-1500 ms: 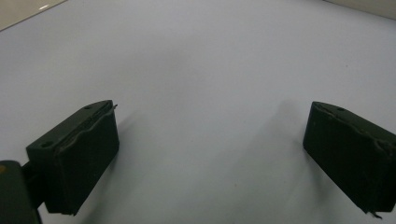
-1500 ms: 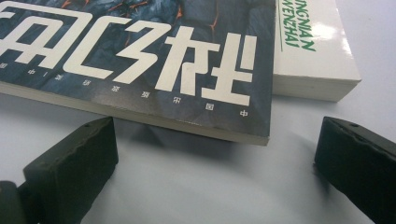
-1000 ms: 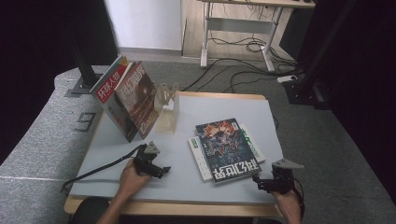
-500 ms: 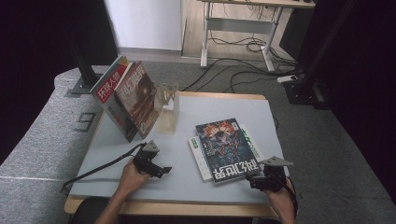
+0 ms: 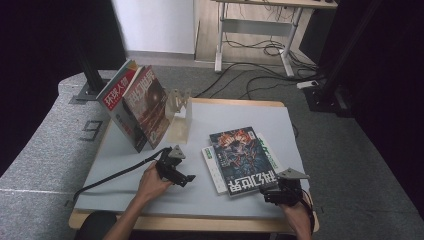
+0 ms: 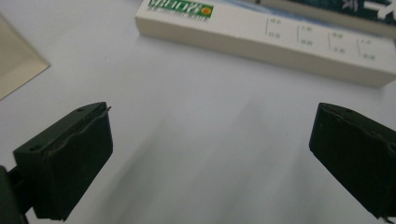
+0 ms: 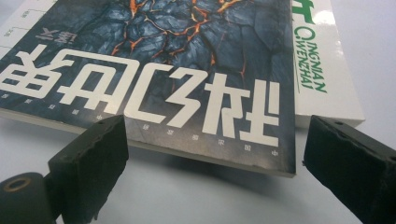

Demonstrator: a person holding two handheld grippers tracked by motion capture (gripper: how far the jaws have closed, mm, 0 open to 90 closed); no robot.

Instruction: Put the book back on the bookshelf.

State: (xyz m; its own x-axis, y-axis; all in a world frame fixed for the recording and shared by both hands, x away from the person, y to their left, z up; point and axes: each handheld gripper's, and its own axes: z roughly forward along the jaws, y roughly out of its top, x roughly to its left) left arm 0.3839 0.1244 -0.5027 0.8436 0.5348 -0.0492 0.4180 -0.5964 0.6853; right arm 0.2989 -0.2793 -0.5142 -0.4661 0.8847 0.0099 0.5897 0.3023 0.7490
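Note:
A dark magazine (image 5: 242, 159) with a cracked-lava cover and large white characters lies on top of a white magazine (image 5: 212, 170) near the table's front right. My right gripper (image 5: 274, 194) stands open at the dark magazine's (image 7: 154, 60) near corner, its jaws on either side of that corner and not touching it. The white magazine (image 7: 327, 65) sticks out beyond it. My left gripper (image 5: 185, 176) rests open on the table left of the stack, jaws wide apart with nothing between them, facing the white magazine's edge (image 6: 261, 37).
Two magazines (image 5: 135, 102) lean upright against a clear acrylic stand (image 5: 180, 112) at the table's back left. The grey tabletop (image 5: 125, 165) has a wooden front edge. A cable trails left from my left gripper. A desk frame and floor cables lie beyond the table.
My right gripper has moved left and forward from the table's front right corner to the near corner of the dark magazine. My left gripper has stayed put.

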